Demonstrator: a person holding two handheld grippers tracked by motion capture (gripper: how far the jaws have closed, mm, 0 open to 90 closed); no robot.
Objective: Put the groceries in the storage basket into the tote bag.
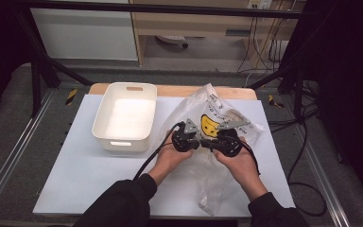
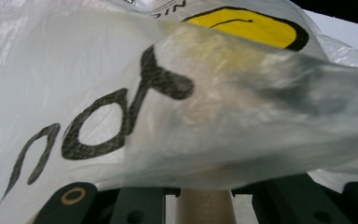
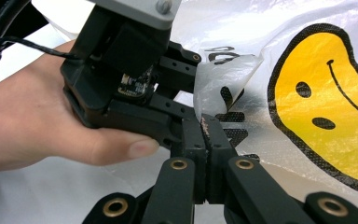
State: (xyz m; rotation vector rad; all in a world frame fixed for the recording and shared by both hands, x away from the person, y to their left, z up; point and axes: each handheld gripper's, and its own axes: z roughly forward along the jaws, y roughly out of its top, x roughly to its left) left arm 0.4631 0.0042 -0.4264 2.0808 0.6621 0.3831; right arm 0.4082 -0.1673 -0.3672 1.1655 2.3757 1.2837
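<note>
Right claw [image 3: 207,140] clamped shut, left claw [image 1: 185,137] facing it, tips close

Black sleeves [image 1: 123,201], black grippers with brass screws [image 3: 179,164]

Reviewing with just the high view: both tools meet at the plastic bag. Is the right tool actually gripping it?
Observer: Yes. In the right gripper view the right tool has its jaws shut on a thin edge of the plastic bag.
Operator: And the left tool?
Observer: The bag's film drapes over its jaws in the left gripper view. I cannot tell whether the left tool pinches it.
Operator: Anything printed besides the face?
Observer: Large black letters run beside the yellow smiley.
</note>
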